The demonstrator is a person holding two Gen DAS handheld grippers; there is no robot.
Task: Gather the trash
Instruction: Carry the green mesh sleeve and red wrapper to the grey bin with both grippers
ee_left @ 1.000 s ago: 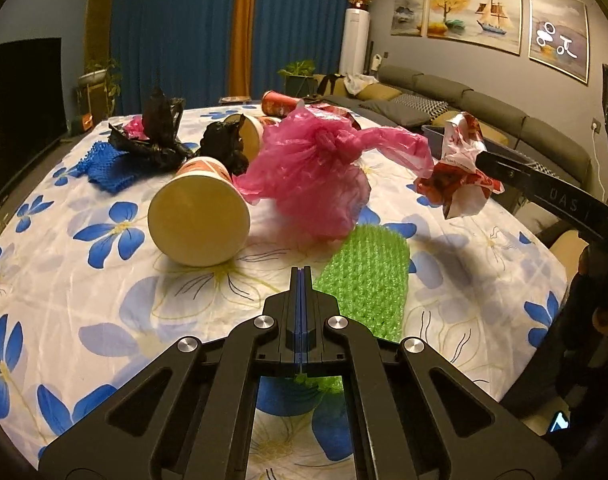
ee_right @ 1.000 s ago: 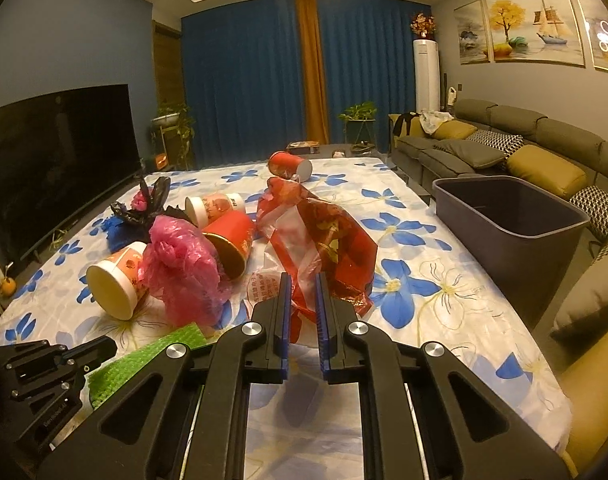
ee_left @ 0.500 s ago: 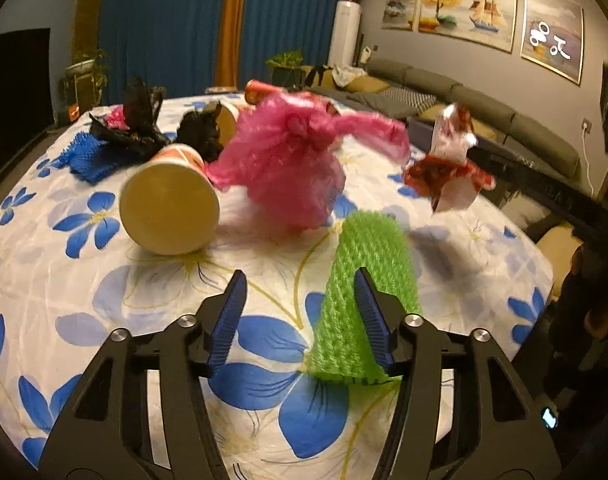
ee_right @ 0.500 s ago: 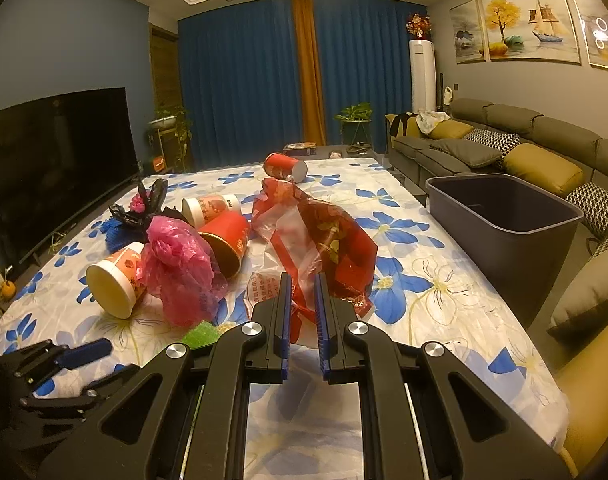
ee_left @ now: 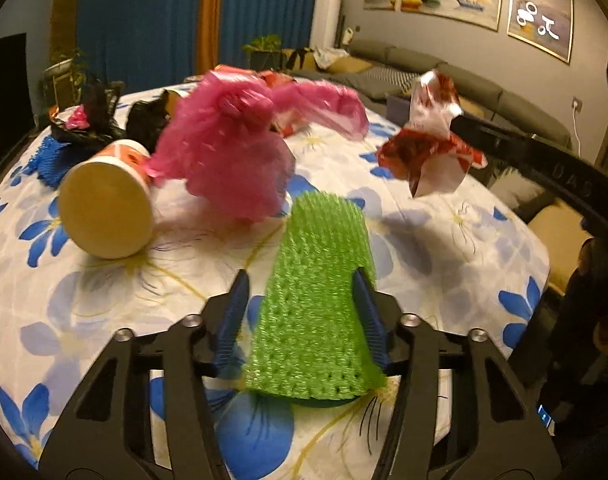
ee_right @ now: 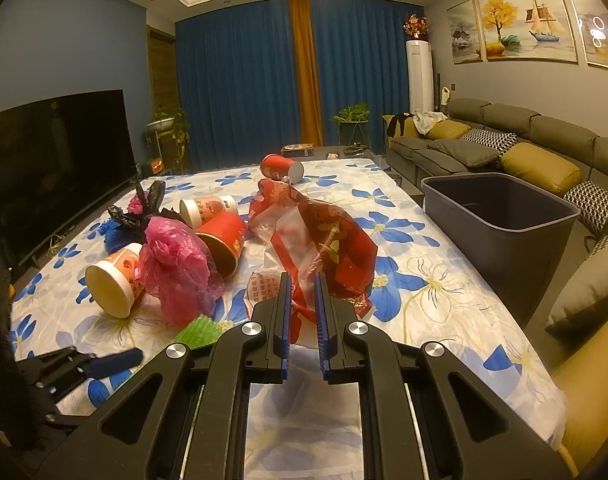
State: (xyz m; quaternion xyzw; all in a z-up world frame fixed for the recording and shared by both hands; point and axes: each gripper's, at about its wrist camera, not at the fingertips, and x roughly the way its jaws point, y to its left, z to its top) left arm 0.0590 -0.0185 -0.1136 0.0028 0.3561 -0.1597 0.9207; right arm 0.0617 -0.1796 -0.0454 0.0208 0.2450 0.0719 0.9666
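My left gripper [ee_left: 302, 312] is open around the near end of a green foam net sleeve [ee_left: 318, 296] lying on the flowered tablecloth [ee_left: 84, 292]; its right finger touches the sleeve, the left stands apart. My right gripper [ee_right: 302, 312] is shut on a red and clear plastic bag [ee_right: 324, 240], held above the table; the bag also shows in the left wrist view [ee_left: 428, 156]. A pink plastic bag [ee_left: 240, 152] and a paper cup on its side [ee_left: 106, 210] lie just beyond the sleeve.
A grey bin [ee_right: 500, 216] stands off the table's right edge, by the sofa [ee_right: 516, 152]. Further back lie more cups [ee_right: 208, 210], a red cup [ee_right: 282, 168], black bags [ee_left: 96, 120] and a blue net [ee_left: 48, 156]. A TV [ee_right: 52, 168] stands left.
My left gripper opened from fully shut and moved forward, so its fingers now straddle the green sleeve's near end. My right gripper kept hold of the red bag and barely moved.
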